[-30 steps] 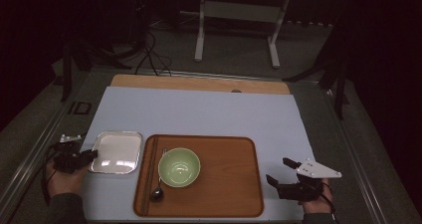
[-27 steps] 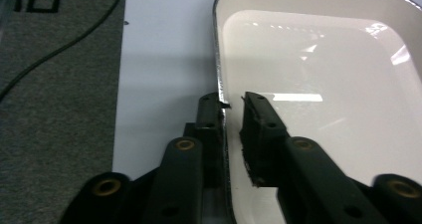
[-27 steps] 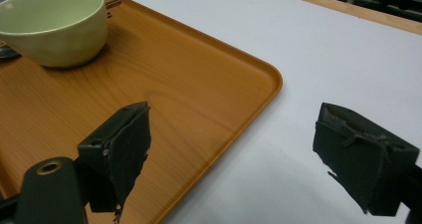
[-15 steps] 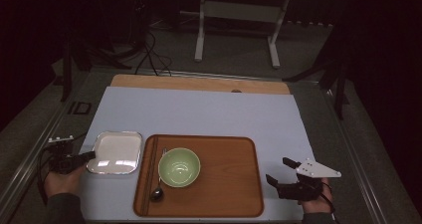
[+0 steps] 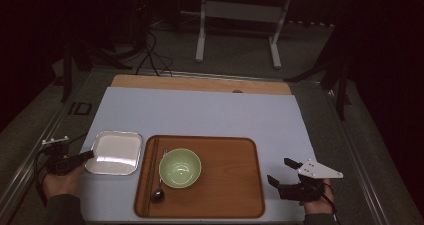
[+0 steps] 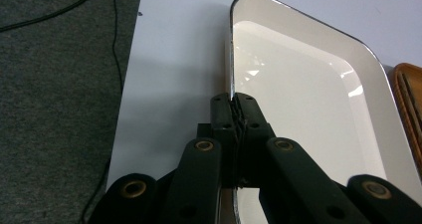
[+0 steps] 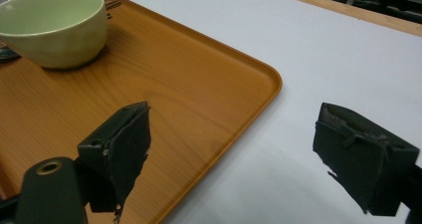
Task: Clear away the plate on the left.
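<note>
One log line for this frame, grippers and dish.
left gripper: shut on dish rim | right gripper: open, empty, by tray corner | bowl: on tray

No readable text, label or number anywhere.

The white tray (image 6: 308,99) looks like glossy enamel with a dark metal rim. The wooden tray (image 7: 164,84) is smooth, satin. The bowl (image 7: 54,25) is glazed ceramic.

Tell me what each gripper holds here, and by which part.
The left gripper is shut on the white tray, pinching its near-left rim. The right gripper is open beside the wooden tray, holding nothing.
</note>
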`<move>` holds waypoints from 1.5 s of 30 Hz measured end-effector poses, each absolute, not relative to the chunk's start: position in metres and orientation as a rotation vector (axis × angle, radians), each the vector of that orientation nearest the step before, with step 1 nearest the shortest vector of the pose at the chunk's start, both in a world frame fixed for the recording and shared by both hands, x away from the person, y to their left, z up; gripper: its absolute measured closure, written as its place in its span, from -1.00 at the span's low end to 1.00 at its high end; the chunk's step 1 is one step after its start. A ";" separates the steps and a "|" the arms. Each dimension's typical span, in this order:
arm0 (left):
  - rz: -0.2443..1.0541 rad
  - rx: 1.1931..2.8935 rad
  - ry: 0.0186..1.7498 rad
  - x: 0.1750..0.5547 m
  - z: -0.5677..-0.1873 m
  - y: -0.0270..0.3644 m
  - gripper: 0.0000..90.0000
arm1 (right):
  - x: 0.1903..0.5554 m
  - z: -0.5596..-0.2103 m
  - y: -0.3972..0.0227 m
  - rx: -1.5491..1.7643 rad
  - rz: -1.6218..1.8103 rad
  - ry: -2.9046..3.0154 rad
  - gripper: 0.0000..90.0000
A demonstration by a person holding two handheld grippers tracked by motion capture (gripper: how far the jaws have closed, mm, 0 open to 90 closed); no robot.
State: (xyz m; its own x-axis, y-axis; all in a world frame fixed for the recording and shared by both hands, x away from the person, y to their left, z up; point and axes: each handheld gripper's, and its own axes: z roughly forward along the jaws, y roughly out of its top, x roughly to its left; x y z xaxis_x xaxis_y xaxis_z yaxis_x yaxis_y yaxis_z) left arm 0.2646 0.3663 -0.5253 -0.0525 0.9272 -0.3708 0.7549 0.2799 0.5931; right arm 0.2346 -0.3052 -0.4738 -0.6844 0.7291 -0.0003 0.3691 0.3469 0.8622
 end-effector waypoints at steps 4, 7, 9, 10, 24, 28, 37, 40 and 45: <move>0.314 1.502 1.841 0.263 -0.524 0.367 0.99 | 0.235 -0.474 -0.305 0.964 1.276 2.229 -0.68; 0.310 1.482 1.831 0.262 -0.523 0.368 0.99 | 0.235 -0.474 -0.305 0.963 1.277 2.230 -0.68; 0.305 1.469 1.829 0.261 -0.522 0.368 0.99 | 0.235 -0.474 -0.305 0.962 1.277 2.230 -0.68; 0.305 1.466 1.823 0.261 -0.521 0.368 0.99 | 0.235 -0.474 -0.305 0.962 1.277 2.231 -0.68; 0.286 1.413 1.768 0.257 -0.510 0.362 0.99 | 0.236 -0.474 -0.305 0.960 1.279 2.231 -0.68; 0.290 1.420 1.744 0.257 -0.505 0.357 0.99 | 0.236 -0.474 -0.305 0.958 1.283 2.230 -0.68; 0.290 1.429 1.690 0.255 -0.497 0.349 0.99 | 0.236 -0.474 -0.305 0.959 1.284 2.230 -0.68; 0.295 1.437 1.666 0.255 -0.493 0.345 0.99 | 0.236 -0.474 -0.305 0.961 1.283 2.230 -0.68; 0.304 1.444 1.630 0.254 -0.485 0.340 0.99 | 0.236 -0.474 -0.306 0.962 1.285 2.227 -0.68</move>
State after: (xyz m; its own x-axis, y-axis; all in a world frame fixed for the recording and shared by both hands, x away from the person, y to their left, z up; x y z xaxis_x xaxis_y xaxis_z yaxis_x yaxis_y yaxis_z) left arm 0.2540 0.3396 -0.4848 0.0970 0.8848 -0.4559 0.6607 0.2853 0.6943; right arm 0.2362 -0.3055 -0.4737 -0.6862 0.7275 0.0019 0.3658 0.3428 0.8653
